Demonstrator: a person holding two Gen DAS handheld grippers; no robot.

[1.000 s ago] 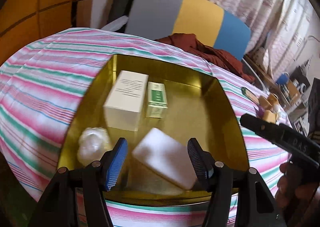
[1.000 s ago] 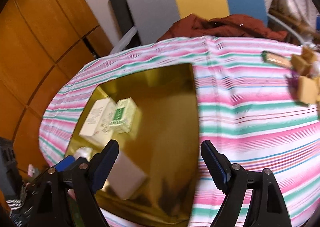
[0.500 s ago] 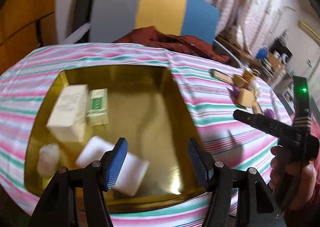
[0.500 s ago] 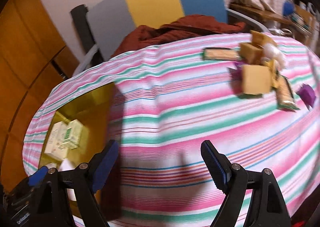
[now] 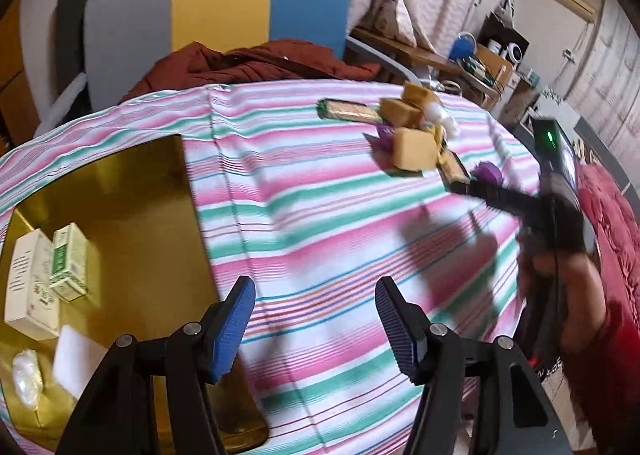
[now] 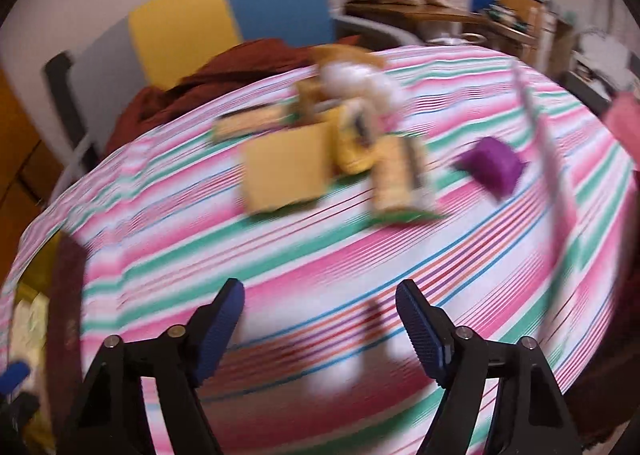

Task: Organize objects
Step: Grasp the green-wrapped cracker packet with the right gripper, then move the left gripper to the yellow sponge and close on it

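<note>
Gold tray (image 5: 160, 191) holds white box (image 5: 30, 287), green carton (image 5: 70, 257).

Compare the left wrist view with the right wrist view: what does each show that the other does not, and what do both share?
Only the left wrist view shows the gold tray clearly, holding a white box and a green box, and the right gripper seen from outside.

Only the right wrist view shows the purple item large and unobstructed, though blurred.

Both share the striped tablecloth, the yellow block in the pile, and open blue-padded fingers.
</note>
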